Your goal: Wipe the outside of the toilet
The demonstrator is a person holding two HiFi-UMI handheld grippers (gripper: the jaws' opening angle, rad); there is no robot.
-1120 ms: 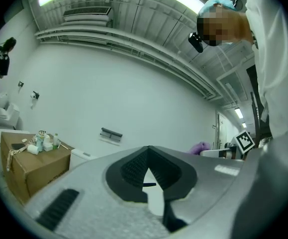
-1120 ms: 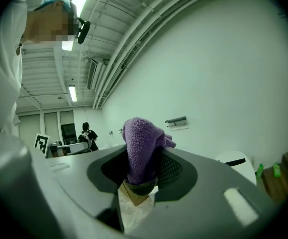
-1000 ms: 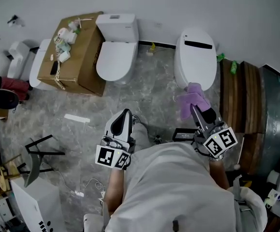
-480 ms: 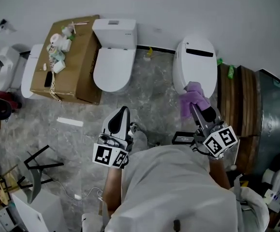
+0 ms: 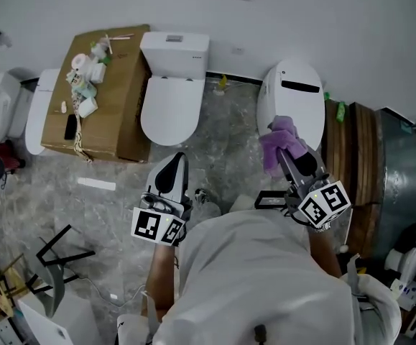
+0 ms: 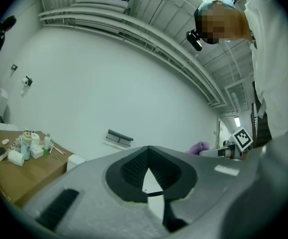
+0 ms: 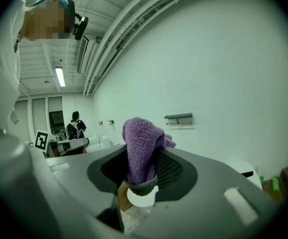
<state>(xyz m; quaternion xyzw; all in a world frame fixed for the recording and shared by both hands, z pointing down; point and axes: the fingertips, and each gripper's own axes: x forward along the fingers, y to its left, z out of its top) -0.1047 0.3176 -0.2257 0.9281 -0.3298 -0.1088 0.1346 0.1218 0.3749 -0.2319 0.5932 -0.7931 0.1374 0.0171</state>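
Right hand-held gripper [image 5: 287, 154], tips under cloth [image 5: 274, 141]

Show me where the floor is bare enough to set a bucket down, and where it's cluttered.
Bare marble floor lies between the square-tank toilet and the oval toilet. Crowded: the cardboard box is littered with small items on top, and wooden planks hem the oval toilet's right.

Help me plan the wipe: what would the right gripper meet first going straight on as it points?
Probably the right-hand toilet, with the purple cloth touching first. The right gripper may instead aim over it at the wall; height is unclear.
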